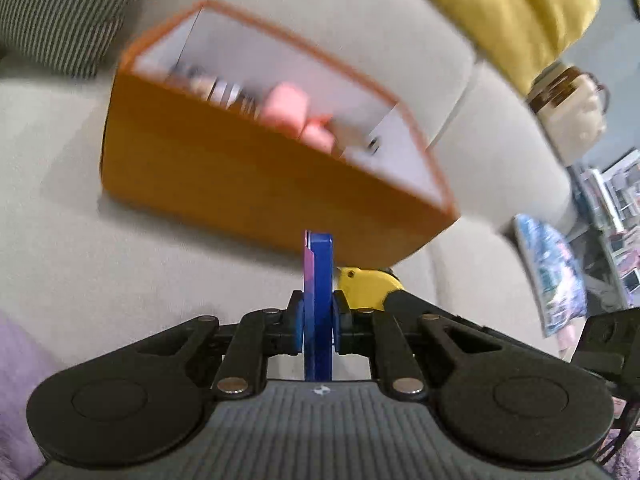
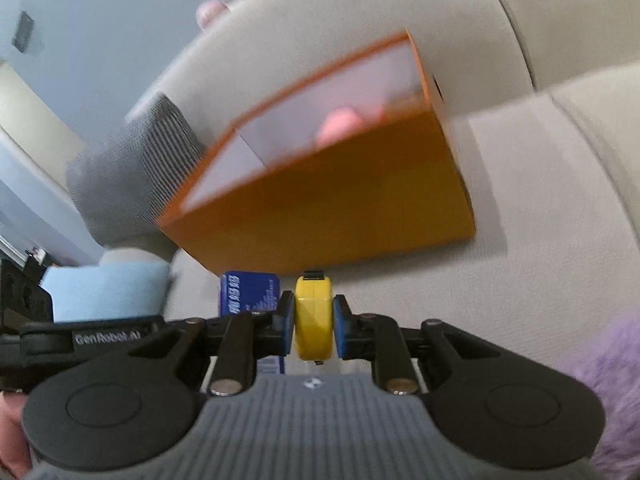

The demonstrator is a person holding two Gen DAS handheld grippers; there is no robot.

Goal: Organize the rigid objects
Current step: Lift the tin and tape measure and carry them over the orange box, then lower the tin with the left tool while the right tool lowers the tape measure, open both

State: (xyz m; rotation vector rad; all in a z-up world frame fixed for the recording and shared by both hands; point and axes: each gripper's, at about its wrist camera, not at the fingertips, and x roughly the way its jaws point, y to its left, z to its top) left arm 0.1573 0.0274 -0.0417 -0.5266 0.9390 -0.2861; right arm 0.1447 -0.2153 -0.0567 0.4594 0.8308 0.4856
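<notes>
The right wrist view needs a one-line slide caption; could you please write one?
Right claw clamps a yellow tape measure before an orange box on a beige sofa.

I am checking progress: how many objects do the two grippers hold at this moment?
2. The left gripper holds a blue box edge-on. The right gripper holds a yellow tape measure. Both are in front of the orange bin.

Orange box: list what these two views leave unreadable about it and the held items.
- Orange box contents: motion blur in both views; only pink lumps and dark bits show, and the near wall hides the floor.
- Blue tin: left wrist sees its edge only; the left gripper covers its base.
- Yellow tape measure: the right gripper pads hide its faces.
</notes>
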